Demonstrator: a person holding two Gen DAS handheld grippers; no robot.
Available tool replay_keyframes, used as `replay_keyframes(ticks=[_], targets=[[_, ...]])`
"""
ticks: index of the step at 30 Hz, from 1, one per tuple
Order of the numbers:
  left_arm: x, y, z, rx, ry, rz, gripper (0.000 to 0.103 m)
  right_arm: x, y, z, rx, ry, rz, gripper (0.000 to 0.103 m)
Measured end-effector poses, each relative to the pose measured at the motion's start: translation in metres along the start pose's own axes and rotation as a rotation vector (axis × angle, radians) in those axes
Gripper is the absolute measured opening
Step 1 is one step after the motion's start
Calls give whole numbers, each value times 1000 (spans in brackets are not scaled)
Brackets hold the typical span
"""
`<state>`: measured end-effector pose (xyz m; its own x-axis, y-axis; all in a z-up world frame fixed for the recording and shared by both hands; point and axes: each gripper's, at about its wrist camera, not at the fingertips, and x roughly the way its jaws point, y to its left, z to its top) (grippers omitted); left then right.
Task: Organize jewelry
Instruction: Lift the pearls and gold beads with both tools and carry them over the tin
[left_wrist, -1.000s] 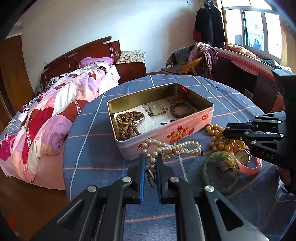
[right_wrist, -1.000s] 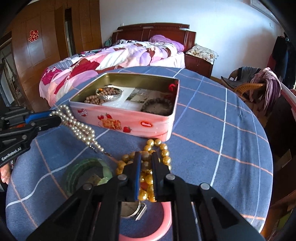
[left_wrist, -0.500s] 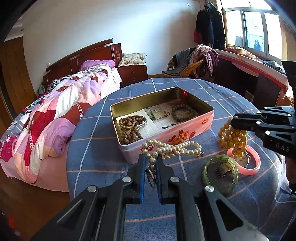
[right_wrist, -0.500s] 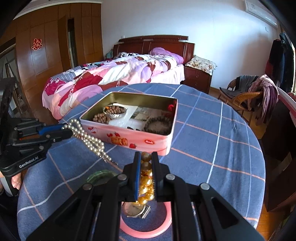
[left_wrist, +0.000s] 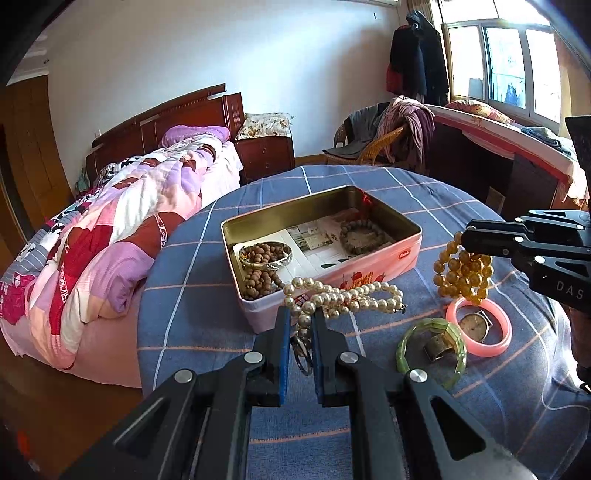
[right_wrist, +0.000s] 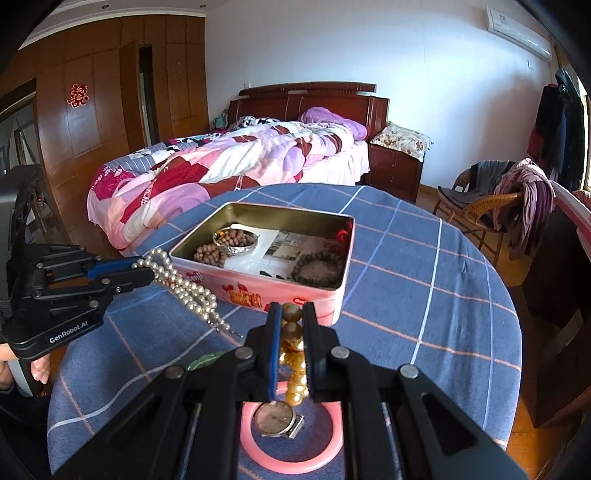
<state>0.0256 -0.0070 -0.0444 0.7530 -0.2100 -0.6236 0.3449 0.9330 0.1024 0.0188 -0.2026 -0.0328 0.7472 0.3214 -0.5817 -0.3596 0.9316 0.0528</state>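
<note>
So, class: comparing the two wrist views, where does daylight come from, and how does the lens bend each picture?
Left wrist view: daylight enters through the window, which is blown out white; the round table bulges and dark corners ring the frame. Right wrist view: softer, even light, no window visible; the wardrobe bows, and the tin stays sharp.

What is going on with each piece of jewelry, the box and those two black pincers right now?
Left gripper: shut on pearl necklace.
Right gripper: shut on amber bead bracelet, hanging above the table.
Pink tin: open, bead bracelets inside.
Green bangle: flat on the tablecloth.
Pink bangle: flat, ringing the watch.
</note>
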Motion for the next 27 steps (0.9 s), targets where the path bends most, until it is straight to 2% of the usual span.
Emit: replay_keyframes(ticks=[11, 27], targets=[[-7, 2, 10, -2, -24, -7, 9, -6, 0, 6, 2, -22, 12, 13], [-18, 4, 49, 42, -85, -4, 9, -12, -9, 35, -6, -68, 32, 13]])
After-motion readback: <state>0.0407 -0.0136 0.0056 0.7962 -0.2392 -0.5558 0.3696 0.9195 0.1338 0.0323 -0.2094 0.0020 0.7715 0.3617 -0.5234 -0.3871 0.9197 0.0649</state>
